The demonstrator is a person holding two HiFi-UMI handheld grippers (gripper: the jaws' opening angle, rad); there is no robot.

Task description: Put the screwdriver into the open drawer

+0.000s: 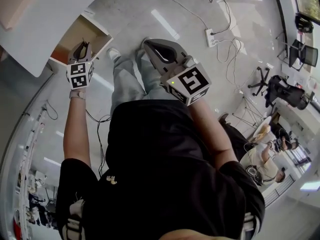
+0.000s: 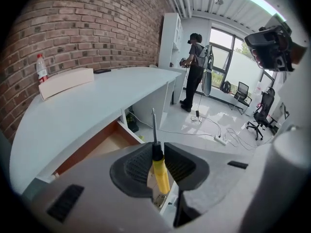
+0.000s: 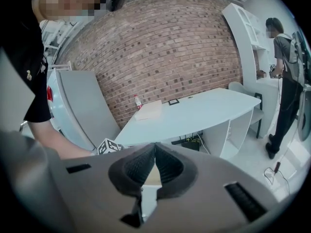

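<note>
Left gripper view shows the left tongs clamping the screwdriver over the open drawer under the desk, the right tongs pinched together.

The room was lit brightly and evenly. Daylight was admitted through tall windows at the far end, and pale streaks of glare were thrown across the glossy floor. Only soft shadow was cast beneath the desk. Straight lines were bent strongly toward the edges, and every corner was cut off in black. The grey bodies of the left gripper and right gripper, nearest the lenses, were rendered slightly soft.
</note>
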